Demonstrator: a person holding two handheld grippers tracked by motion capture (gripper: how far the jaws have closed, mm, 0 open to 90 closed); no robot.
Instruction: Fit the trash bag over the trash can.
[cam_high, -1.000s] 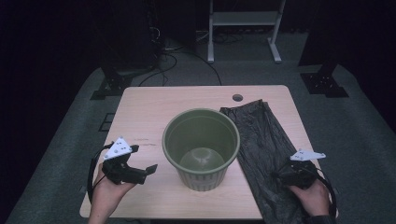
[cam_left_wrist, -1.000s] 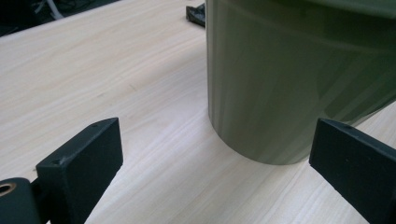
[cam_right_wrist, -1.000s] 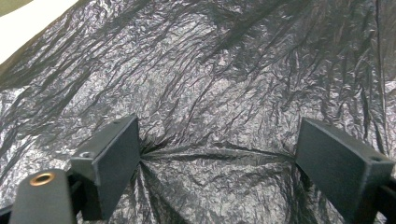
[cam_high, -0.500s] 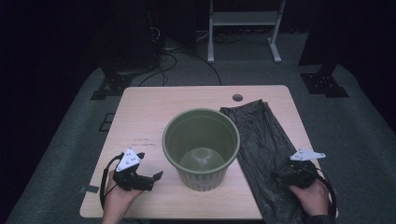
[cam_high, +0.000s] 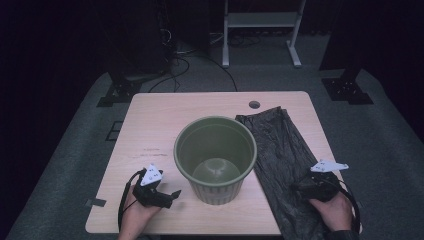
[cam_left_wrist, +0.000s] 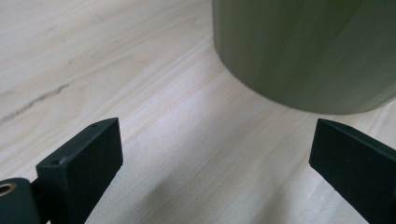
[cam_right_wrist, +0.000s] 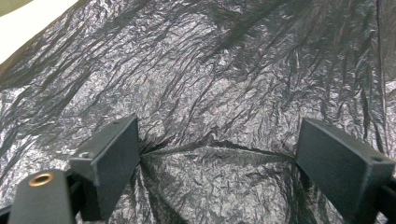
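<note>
Table (cam_high: 165, 120), light wood, square-ish, on grey carpet; round cable hole (cam_high: 254, 104) near its far edge. Black plastic bag (cam_high: 285, 160) lies flat along the right side, far end near the hole, near end running off the front edge, left edge touching or just beside the bin. Green bin (cam_high: 215, 157) upright at table centre, open top, looks empty inside. It stands between the two grippers and blocks any straight line from one to the other.

Right gripper (cam_high: 300, 186) rests on the bag near the front right corner, held by the right hand (cam_high: 334, 210). Left gripper (cam_high: 172, 195) sits low over bare wood at front left, just beside the bin base, in the left hand (cam_high: 135, 210).

Left gripper view: jaws wide apart, nothing between them, bin wall (cam_left_wrist: 308, 51) close ahead on the right, wood grain under them. Right gripper view: jaws spread wide, pressed onto crinkled bag film (cam_right_wrist: 210, 93), with a raised fold running between the two jaw tips; not clamped. High view doesn't resolve that fold or either jaw gap.
</note>
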